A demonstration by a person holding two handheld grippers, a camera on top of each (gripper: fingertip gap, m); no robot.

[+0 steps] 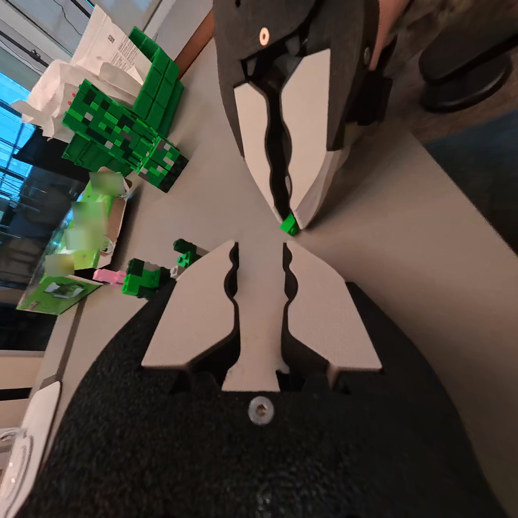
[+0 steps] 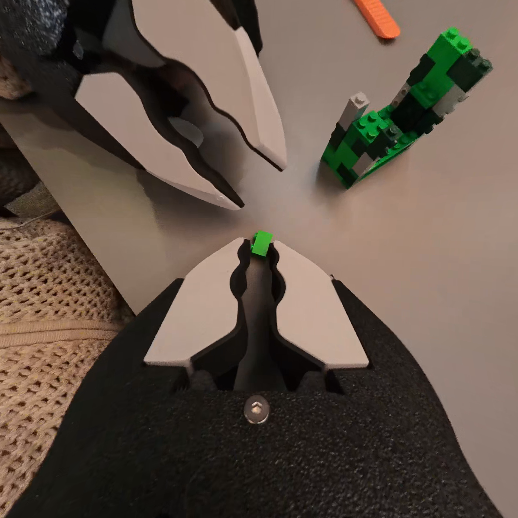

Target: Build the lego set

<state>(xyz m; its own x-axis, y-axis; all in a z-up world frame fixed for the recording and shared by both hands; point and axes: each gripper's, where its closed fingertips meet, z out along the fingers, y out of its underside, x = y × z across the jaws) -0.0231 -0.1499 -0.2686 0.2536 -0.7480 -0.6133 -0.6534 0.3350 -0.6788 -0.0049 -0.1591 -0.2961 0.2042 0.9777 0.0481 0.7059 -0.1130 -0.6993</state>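
Each camera looks forward along its own fingers, close above the table [image 1: 364, 252]. They face each other. Both views share the small green brick [image 2: 261, 243].

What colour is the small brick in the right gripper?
Bright green brick; clearest in the right wrist view.

Indoor light was soft and fairly dim, with blue daylight showing through windows [image 1: 11, 117] at the left wrist view's edge. The desk [image 2: 392, 252] carried soft, diffuse shadows under each tool. Both wide-angle views bent strongly toward the edges, where detail smeared; the distant green build [image 1: 117, 131] looked slightly blurred.
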